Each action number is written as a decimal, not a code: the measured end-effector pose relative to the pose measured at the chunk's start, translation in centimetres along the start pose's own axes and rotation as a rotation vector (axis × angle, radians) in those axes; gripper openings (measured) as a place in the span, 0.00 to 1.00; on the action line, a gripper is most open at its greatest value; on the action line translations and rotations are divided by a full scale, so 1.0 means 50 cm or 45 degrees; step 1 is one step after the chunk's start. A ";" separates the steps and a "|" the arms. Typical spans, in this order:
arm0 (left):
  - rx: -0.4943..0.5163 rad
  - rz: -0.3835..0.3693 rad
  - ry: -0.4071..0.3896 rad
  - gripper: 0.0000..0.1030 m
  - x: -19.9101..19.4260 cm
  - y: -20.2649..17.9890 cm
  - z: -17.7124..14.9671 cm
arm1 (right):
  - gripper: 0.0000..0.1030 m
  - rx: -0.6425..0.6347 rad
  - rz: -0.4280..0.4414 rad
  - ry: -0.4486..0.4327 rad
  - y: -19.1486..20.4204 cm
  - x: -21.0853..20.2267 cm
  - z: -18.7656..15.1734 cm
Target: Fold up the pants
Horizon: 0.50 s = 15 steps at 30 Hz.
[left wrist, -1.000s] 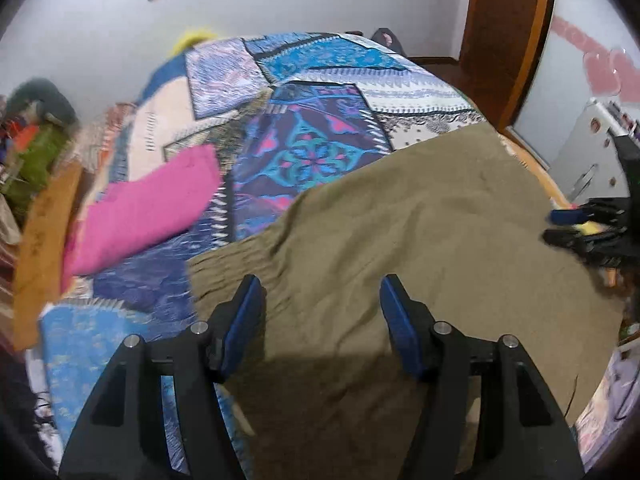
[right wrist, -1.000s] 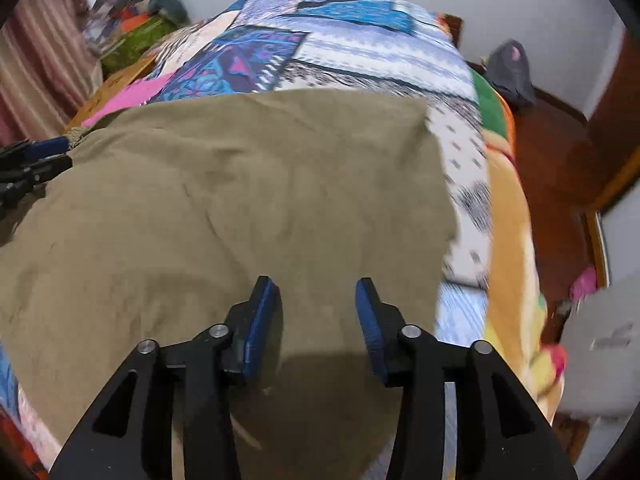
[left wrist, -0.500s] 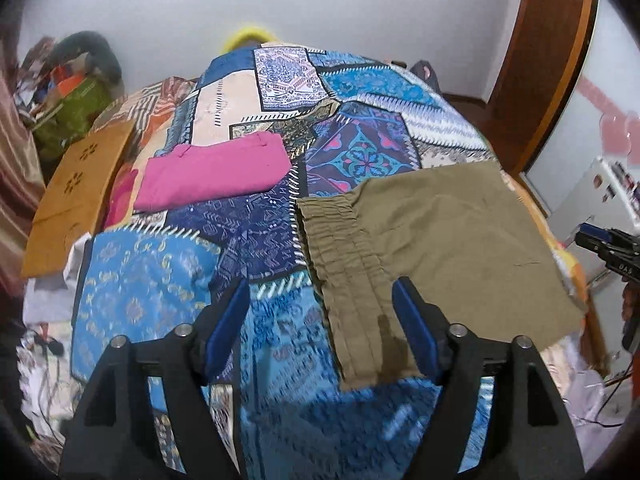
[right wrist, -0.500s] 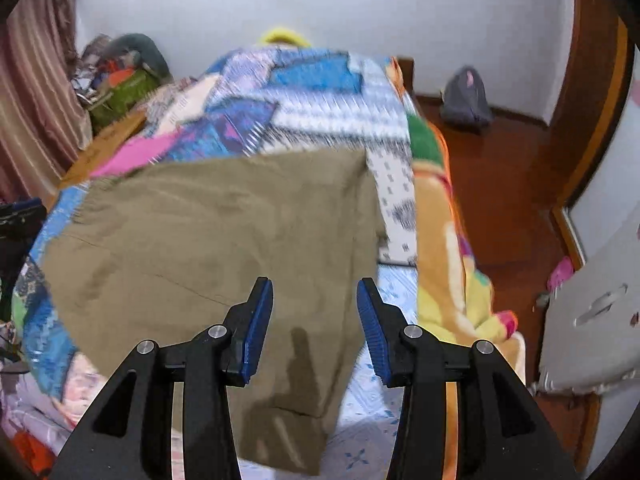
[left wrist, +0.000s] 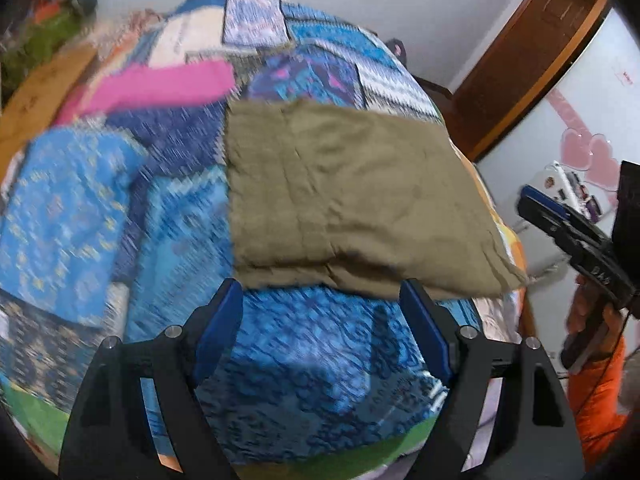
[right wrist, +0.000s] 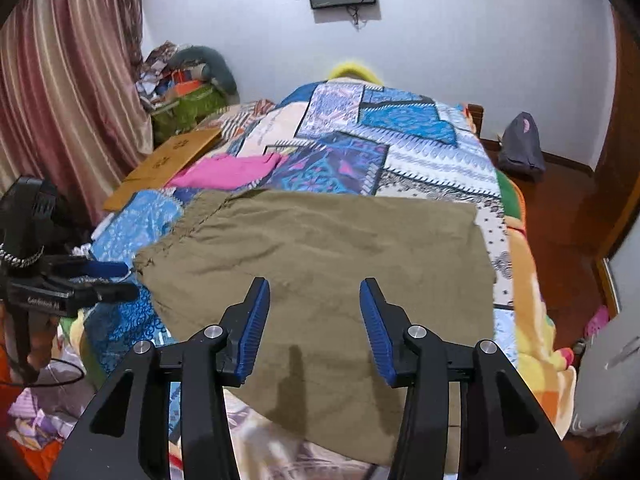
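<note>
The olive-brown pants [left wrist: 352, 196] lie folded flat on the patterned bedspread [left wrist: 312, 364], near the bed's right side. In the right wrist view the pants [right wrist: 320, 264] spread across the near end of the bed, with the gathered waistband at the left. My left gripper [left wrist: 320, 332] is open and empty, held above the bedspread just short of the pants' near edge. My right gripper [right wrist: 314, 328] is open and empty above the pants' near part. Each gripper also shows in the other's view, the right [left wrist: 576, 236] and the left [right wrist: 80, 280], both off the bed's sides.
A folded pink garment [right wrist: 228, 170] lies on the bed behind the pants. A wooden board [right wrist: 168, 160] rests at the bed's left edge. Curtains [right wrist: 68, 92] and piled clutter stand at the left. A grey bag [right wrist: 520, 148] sits on the floor at the right.
Both grippers have pulled back and up from the pants, so more of the bed shows. The left wrist view has swung and is blurred. Both stay open and empty.
</note>
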<state>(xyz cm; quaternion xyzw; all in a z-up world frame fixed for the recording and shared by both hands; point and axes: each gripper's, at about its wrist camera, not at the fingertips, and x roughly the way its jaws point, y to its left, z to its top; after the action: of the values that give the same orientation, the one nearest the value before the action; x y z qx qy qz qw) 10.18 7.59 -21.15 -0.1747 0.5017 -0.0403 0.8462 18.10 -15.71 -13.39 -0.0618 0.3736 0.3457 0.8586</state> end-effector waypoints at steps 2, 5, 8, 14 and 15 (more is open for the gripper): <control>-0.048 -0.078 0.047 0.80 0.019 0.005 -0.011 | 0.43 -0.003 0.016 0.016 0.013 0.011 -0.007; -0.087 -0.134 0.018 0.90 0.025 0.008 -0.013 | 0.43 -0.021 0.020 0.061 0.022 0.041 -0.019; -0.119 -0.170 0.013 0.93 0.030 0.007 -0.005 | 0.43 -0.050 0.003 0.131 0.024 0.075 -0.030; -0.229 -0.259 -0.010 0.95 0.050 0.028 0.029 | 0.43 -0.067 0.028 0.182 0.022 0.093 -0.054; -0.249 -0.279 -0.016 0.95 0.054 0.036 0.035 | 0.43 -0.063 0.035 0.183 0.021 0.092 -0.054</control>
<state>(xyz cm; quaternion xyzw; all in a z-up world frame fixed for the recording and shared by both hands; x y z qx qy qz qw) 12.84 9.05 -23.24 -0.3102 0.4759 -0.0821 0.8189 18.02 -13.39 -18.30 -0.1027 0.4265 0.3612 0.8229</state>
